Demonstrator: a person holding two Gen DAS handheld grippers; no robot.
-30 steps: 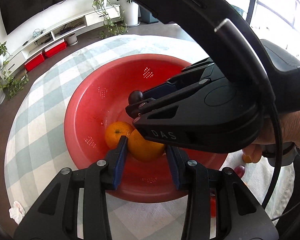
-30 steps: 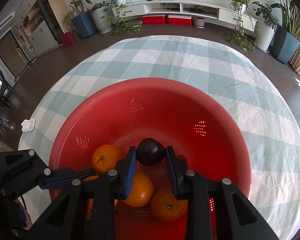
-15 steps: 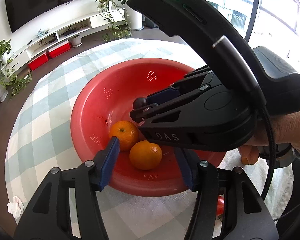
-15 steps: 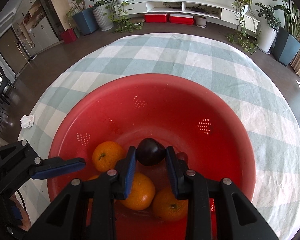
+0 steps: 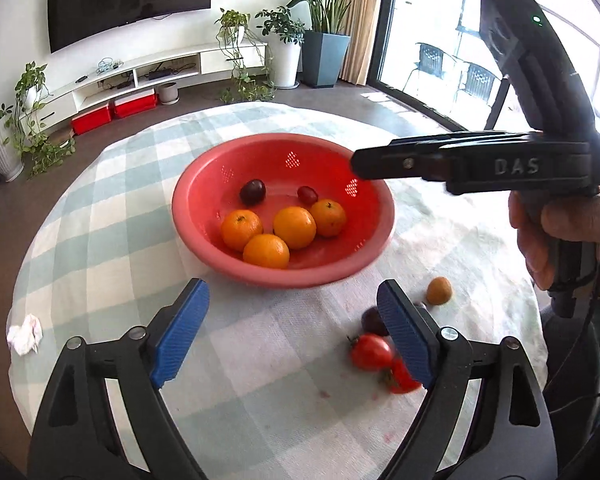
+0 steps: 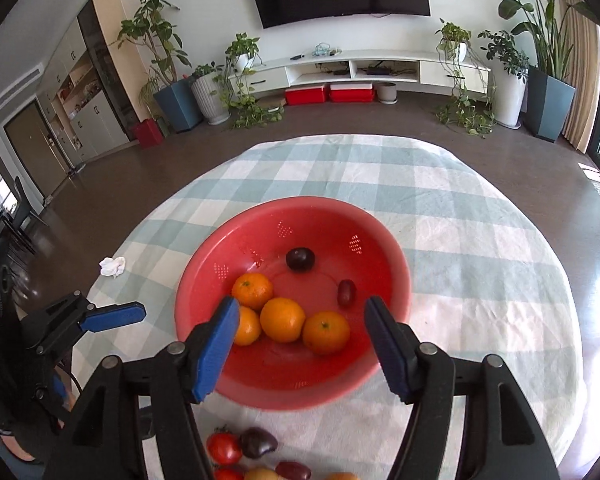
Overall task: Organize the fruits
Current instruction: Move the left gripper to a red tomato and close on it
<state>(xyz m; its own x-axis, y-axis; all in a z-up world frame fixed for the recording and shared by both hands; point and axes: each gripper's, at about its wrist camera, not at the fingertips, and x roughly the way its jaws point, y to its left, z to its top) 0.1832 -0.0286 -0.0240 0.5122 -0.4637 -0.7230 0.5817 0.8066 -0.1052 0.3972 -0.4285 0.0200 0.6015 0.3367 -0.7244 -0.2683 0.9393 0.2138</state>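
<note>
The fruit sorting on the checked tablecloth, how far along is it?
Done: four oranges, a dark plum and a small red grape lie in the red perforated bowl. In hand: nothing; both grippers open. Left: tomatoes and dark plums on the cloth.

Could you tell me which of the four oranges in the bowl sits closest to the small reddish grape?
The rightmost orange, nearest the grape; the other three cluster further left.

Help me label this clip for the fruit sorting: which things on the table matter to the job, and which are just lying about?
Part of the job:
red bowl
four oranges in it
dark plum and small red fruit in it
loose tomatoes, plums and small orange fruit on the cloth
left gripper and right gripper, both open

Just lying about:
crumpled tissue
checked tablecloth
</note>
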